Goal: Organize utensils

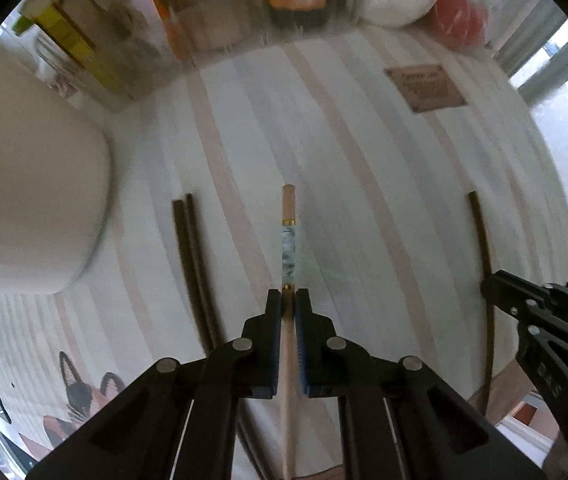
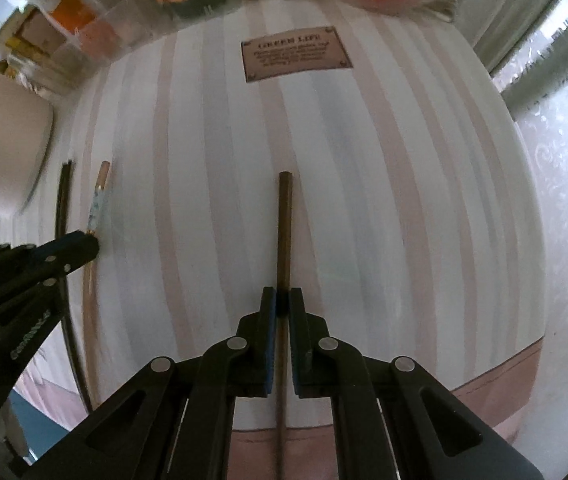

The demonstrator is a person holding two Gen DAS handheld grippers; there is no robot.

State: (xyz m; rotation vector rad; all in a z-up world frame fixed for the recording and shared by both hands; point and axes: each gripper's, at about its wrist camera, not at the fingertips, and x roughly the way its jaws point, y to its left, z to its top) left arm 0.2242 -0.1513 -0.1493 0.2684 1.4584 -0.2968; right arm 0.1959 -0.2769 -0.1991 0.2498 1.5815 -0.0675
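The left gripper points down at a striped placemat and is clamped on a pale wooden chopstick, its blue-lined fingers pressed against the shaft on either side. The chopstick runs straight ahead from between the fingers; just past their tips it carries a marbled green-white band edged with thin gold rings, and its plain blunt end lies further out over the mat.

To the left of that chopstick a pair of dark chopsticks lies side by side on the mat, roughly parallel to it. Further left stands a large white container, blurred, near the mat's edge. A cat picture shows on the mat's lower left corner.

The right gripper also points down and is closed on a single dark brown chopstick — the stick passes between its fingers and extends forward over the mat's pink and grey stripes. In the left wrist view this same gripper appears at the right edge, with the dark chopstick curving up from it.

The two held chopsticks are well apart and about parallel. At the far end of the mat sits a brown printed label; beyond it, along the back — clear boxes with orange contents and bagged white and red items, all too blurred to identify.
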